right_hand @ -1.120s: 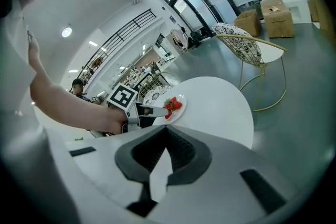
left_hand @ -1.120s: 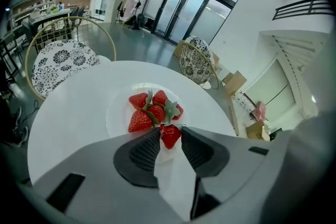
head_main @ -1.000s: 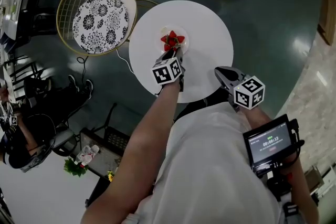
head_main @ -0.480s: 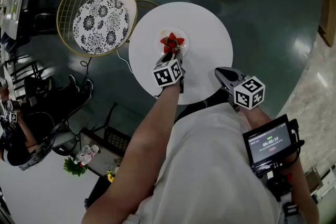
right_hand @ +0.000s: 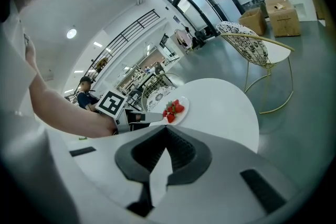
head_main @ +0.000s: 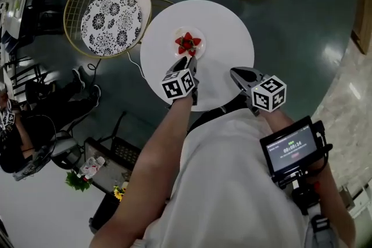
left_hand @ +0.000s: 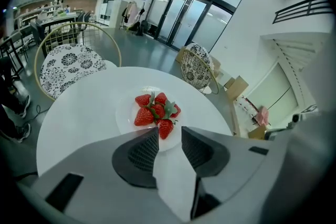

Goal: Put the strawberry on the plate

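Finding the left gripper empty, with its jaws well apart and nothing between the pads; seeing, in the gap just beyond the tips, the nearest strawberry lying on the plate at the lower edge of a small heap of strawberries; judging the placing as done and the step in hand as getting the tool clear.

Doing that well, by this reading: drawing up and toward the bottom of the frame along the line of the jaws, not sideways, so that neither pad is brushing the near berry or nudging the plate rim; having the jaws wide until the tips are above the heap; going slowly, since the berries are looking round and loosely piled, and likely to be rolling off at a knock.

Finding the right gripper at the centre right of the head view, jaws together at the tips and gripping nothing, over the lower right edge of the round white table; best taking no part in this step.

Placing the heap on its plate in the upper middle of the head view, just above the left gripper's tips, near but not touching them; placing it up and to the left of the right gripper, well apart.
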{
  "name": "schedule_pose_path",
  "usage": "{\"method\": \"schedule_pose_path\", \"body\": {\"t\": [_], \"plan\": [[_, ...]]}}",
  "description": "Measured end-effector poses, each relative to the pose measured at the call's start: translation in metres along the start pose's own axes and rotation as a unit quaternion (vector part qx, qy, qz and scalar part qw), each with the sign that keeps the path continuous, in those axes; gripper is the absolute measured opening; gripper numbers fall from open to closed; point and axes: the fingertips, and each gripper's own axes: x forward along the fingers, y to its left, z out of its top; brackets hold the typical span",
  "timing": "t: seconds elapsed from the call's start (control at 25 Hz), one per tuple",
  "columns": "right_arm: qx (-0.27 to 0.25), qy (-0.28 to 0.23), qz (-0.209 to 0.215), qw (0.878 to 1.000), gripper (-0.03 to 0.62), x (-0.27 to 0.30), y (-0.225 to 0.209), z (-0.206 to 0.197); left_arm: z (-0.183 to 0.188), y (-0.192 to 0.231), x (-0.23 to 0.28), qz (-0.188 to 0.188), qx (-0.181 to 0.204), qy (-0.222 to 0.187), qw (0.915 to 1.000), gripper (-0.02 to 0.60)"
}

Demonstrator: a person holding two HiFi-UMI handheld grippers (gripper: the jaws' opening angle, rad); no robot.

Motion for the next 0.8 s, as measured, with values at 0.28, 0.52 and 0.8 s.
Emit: {"method": "schedule_pose_path", "body": {"t": [0.28, 0.52, 0.8], "plan": [[-0.016, -0.003, 0.019, 1.000, 0.006, 0.011, 0.005, 0.004, -0.002, -0.008, -0.024, -0.034, 0.003, -0.028, 0.9990, 0.102], [-0.047, -0.016, 0.016, 0.999, 0.006, -0.001, 0.060, -0.015, -0.037, -0.002, -0.085, -0.062, 0.003, -0.058, 0.9964, 0.008], [-0.105, -0.045, 0.012, 0.993, 0.006, -0.031, 0.117, -0.018, -0.064, -0.019, -0.166, -0.108, 0.054, -0.124, 0.9849, 0.008]]}}
